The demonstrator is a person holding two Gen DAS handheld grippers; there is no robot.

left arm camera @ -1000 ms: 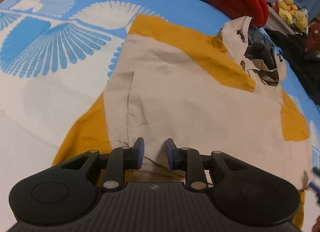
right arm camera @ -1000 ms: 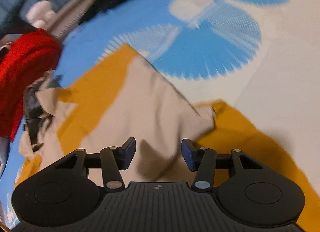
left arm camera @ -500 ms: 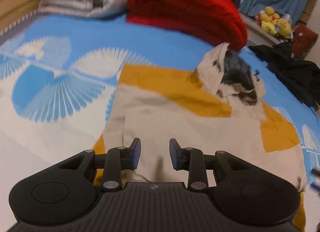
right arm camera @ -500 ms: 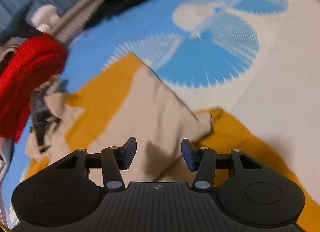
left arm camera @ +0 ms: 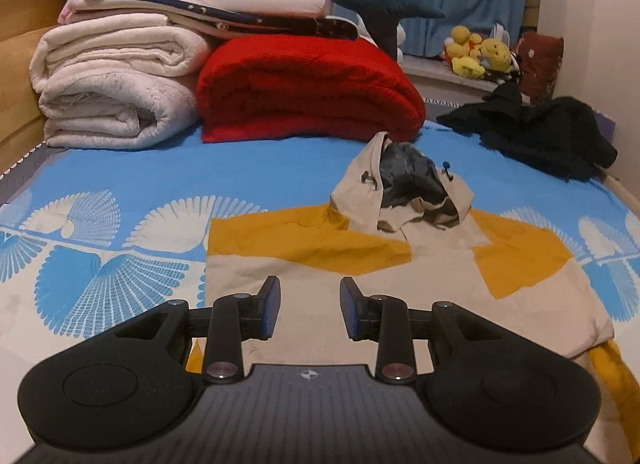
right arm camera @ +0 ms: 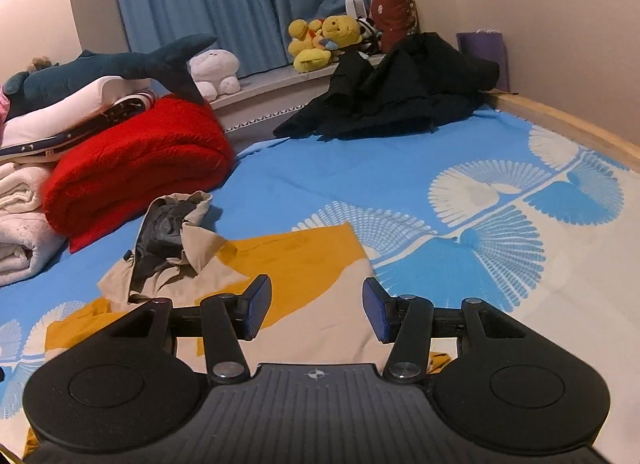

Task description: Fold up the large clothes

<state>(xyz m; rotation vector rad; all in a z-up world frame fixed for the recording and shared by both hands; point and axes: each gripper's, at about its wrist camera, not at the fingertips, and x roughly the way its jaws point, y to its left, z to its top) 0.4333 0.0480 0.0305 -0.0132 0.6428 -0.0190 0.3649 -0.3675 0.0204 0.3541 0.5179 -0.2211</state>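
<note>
Jacket: a beige and mustard hooded jacket (left arm camera: 320, 264) lies flat on the bed (left arm camera: 120, 168), spread just ahead of and under both tongs; sleeves look folded in over the body.
Hood: the hood (left arm camera: 404, 192) stands crumpled at the far end, dark lining showing, beyond the left tongs and a little to their right.
Left tongs: the left gripper (left arm camera: 308, 310) hangs above the near part of the jacket, jaws parted and having just been opening, nothing between the pads.
Right tongs: the right gripper (right arm camera: 316, 312) hovers over the jacket's right side, jaws wide apart, empty.
Handling: likely light, soft and limp; thin shell cloth, probably a bit slick, so it should slump and slide when lifted. Not fragile.
Where to grip: judged best at the near hem corners, one per gripper, pinching through all layers; then carry toward the hood. A shallow pinch may take only the top layer.
Risk: the bulky hood may spoil a flat fold.
Nearby: a red blanket (left arm camera: 308, 92) and black clothes (right arm camera: 400, 84) lie well beyond.
</note>
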